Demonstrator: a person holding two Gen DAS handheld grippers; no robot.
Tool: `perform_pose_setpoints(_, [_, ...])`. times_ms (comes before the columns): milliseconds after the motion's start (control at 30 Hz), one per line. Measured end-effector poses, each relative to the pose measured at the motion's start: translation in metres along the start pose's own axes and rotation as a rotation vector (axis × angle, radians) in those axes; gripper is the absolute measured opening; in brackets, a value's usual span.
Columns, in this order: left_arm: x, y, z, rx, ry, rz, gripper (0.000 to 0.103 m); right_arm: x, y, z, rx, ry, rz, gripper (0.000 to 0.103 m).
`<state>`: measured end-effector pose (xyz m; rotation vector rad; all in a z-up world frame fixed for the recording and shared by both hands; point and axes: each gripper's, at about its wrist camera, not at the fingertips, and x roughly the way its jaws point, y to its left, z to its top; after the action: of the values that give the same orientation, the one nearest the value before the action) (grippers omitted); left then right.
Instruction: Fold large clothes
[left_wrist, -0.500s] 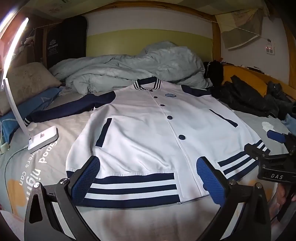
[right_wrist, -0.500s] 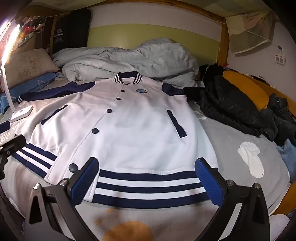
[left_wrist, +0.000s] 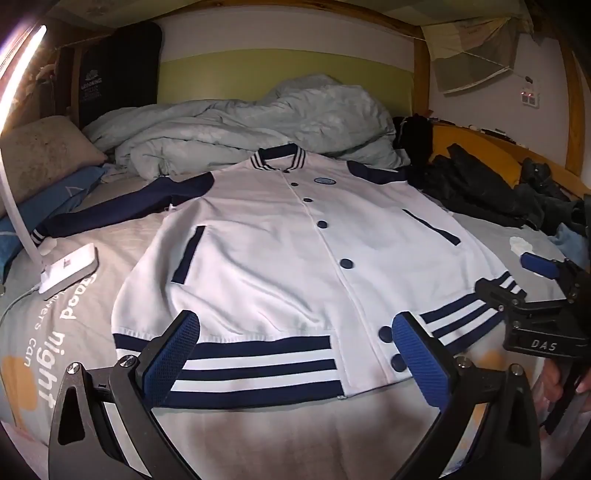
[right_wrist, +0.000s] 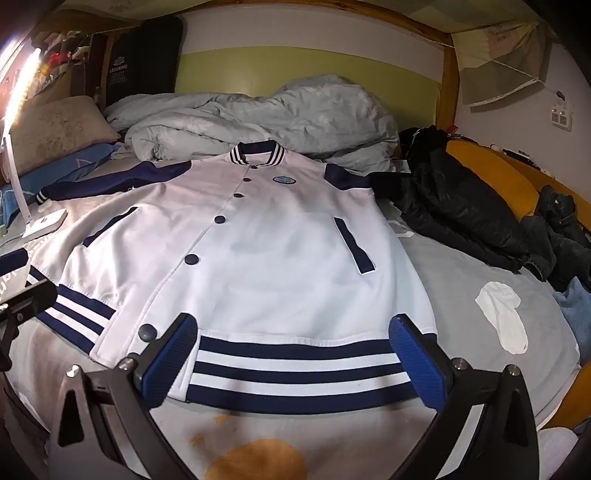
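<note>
A white varsity jacket (left_wrist: 280, 251) with navy sleeves, navy buttons and a navy-striped hem lies flat, front up, on the bed; it also shows in the right wrist view (right_wrist: 280, 266). My left gripper (left_wrist: 295, 363) is open and empty, hovering just before the left part of the hem. My right gripper (right_wrist: 291, 360) is open and empty, hovering before the right part of the hem. The right gripper's body also shows at the right edge of the left wrist view (left_wrist: 535, 317).
A white desk lamp (left_wrist: 68, 267) stands on the bed left of the jacket. A crumpled grey duvet (left_wrist: 258, 136) lies behind the collar. Black clothes (right_wrist: 461, 206) are piled at the right. A white sock (right_wrist: 504, 314) lies right of the jacket.
Both grippers have shifted slightly; the jacket lies as before and nothing has been taken hold of.
</note>
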<state>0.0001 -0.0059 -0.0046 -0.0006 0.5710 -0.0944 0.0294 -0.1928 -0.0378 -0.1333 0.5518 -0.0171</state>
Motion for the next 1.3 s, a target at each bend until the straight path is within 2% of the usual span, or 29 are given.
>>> perform_pose_setpoints(433, [0.012,0.016,-0.001,-0.014,0.008,0.063,0.103,-0.004,-0.004,0.001,0.031,-0.018,-0.017,0.103])
perform_pose_setpoints(767, [0.012,0.012,-0.002,-0.001,0.016,0.028,0.103,-0.006,-0.004,0.002,0.024,-0.021,-0.021,0.103])
perform_pose_setpoints(1200, [0.013,0.013,-0.001,-0.011,0.018,0.035,0.103,-0.006,-0.004,0.002,0.026,-0.020,-0.017,0.103])
perform_pose_setpoints(1300, [0.009,0.015,-0.002,-0.025,-0.009,0.034,0.103,-0.008,-0.004,0.001,0.025,-0.027,-0.009,0.103])
